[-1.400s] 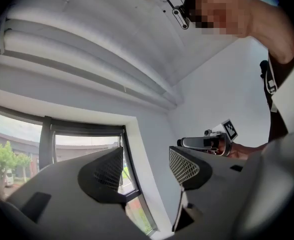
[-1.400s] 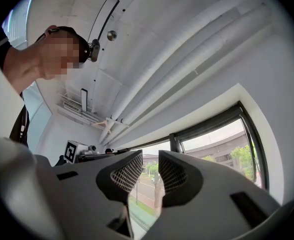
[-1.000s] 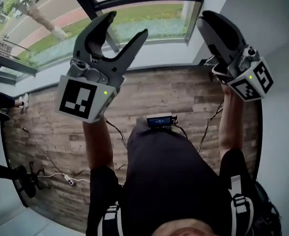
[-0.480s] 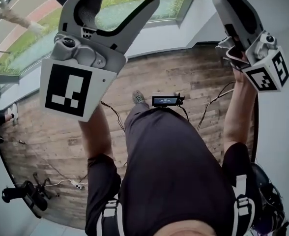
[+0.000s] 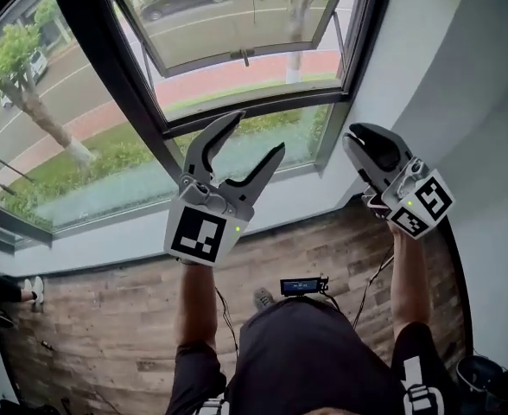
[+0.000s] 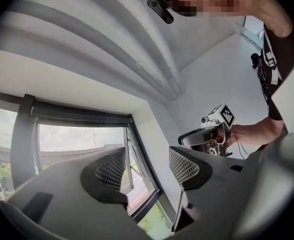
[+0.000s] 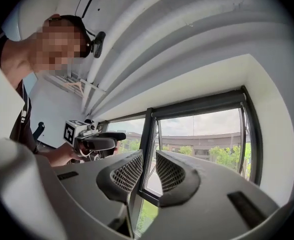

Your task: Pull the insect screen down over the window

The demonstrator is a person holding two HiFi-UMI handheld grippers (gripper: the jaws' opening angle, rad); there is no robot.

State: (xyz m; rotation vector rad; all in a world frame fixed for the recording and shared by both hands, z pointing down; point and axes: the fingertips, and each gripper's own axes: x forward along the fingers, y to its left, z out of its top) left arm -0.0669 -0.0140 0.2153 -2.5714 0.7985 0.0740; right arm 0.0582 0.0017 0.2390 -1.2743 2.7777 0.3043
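1. We log the grey left claw [image 5: 258, 132], which carries a marker cube. Its jaws are wide apart and only window shows through the gap.
2. The grey right claw [image 5: 358, 141] has its jaws a narrow gap apart, with nothing between them.
3. Both claws are raised in front of the dark-framed glass window [image 5: 107, 63], and neither touches it.
4. The dark insect-screen cassette [image 7: 202, 104] runs along the window's top edge. We see the panes below uncovered.
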